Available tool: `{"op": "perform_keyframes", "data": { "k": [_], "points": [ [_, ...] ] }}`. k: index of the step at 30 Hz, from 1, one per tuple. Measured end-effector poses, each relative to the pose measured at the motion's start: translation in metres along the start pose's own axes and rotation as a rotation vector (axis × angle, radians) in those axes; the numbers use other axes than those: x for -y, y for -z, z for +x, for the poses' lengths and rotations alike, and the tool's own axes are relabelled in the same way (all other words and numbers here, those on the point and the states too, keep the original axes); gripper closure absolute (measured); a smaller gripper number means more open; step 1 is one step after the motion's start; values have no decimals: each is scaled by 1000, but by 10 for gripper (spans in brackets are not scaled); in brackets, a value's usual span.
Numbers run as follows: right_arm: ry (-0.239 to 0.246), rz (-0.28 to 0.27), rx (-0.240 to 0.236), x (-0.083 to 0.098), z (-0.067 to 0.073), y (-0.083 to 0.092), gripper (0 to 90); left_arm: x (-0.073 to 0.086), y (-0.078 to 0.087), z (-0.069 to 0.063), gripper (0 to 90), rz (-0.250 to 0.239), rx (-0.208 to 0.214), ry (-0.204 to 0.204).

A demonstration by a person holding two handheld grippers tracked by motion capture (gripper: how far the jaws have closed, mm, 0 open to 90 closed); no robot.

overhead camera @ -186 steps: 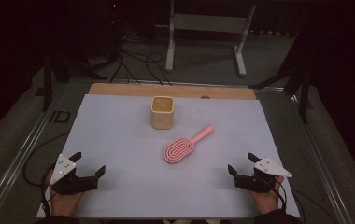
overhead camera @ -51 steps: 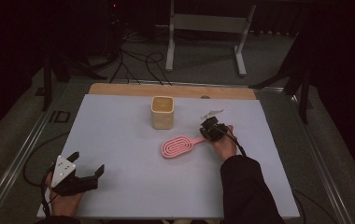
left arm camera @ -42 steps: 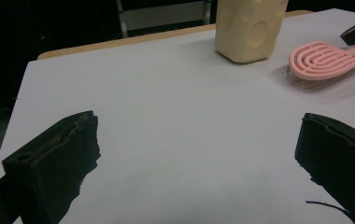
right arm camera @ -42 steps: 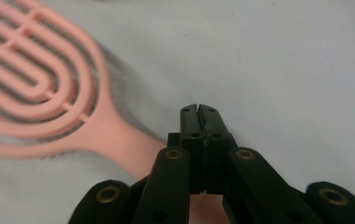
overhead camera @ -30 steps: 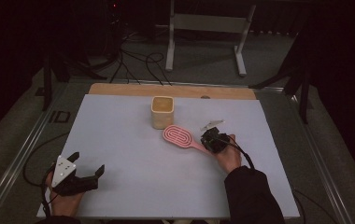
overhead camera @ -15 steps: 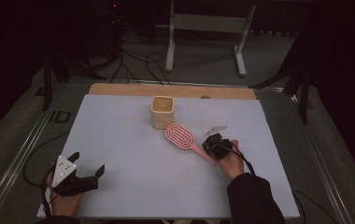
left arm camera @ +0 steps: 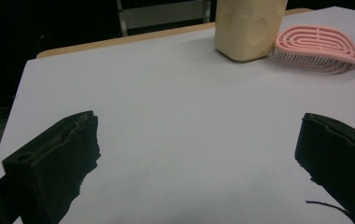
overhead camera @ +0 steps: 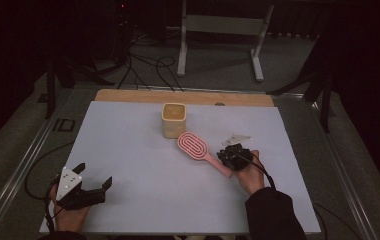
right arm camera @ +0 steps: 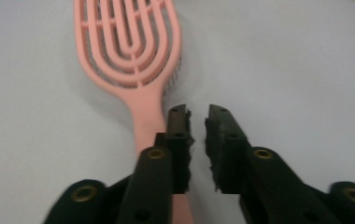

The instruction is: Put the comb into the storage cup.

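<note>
We see the pink brush (overhead camera: 198, 151) lying past the table's middle towards its right edge, head by the cup (overhead camera: 173, 120), handle running back under the right tool (right arm camera: 196, 116), whose jaws have just been opening, now narrowly parted beside it.

Brush turned and let go

The brush (overhead camera: 199, 151) now lies with its head by the cup (overhead camera: 173, 120), handle toward the right gripper (right arm camera: 196, 122), whose jaws have just been opening, nothing between them.
</note>
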State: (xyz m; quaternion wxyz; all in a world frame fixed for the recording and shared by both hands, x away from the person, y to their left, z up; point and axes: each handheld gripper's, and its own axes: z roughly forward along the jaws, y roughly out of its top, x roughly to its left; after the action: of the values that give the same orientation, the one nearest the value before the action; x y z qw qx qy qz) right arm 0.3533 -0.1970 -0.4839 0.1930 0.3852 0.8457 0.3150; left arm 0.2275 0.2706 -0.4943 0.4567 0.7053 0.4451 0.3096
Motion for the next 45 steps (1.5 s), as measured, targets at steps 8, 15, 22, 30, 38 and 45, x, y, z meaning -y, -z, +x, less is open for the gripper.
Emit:
{"op": "perform_keyframes", "data": {
  "k": [8,15,22,30,38,45],
  "points": [
    [-53,-113,35,0,-8,18,532,0,0,0,0,-2,1,1],
    [-43,-256,48,11,-9,45,254,-1,2,1,0,-11,1,11],
    [-84,-387,85,34,-13,73,148,-2,3,5,0,-30,3,18],
    [-134,-486,83,62,-16,95,112,-3,5,5,0,-55,13,15],
    [-169,-500,96,81,-13,103,108,-4,5,3,0,-73,27,10],
    [-178,-485,121,94,-9,102,109,-5,5,3,0,-102,43,11]
  ]
}}
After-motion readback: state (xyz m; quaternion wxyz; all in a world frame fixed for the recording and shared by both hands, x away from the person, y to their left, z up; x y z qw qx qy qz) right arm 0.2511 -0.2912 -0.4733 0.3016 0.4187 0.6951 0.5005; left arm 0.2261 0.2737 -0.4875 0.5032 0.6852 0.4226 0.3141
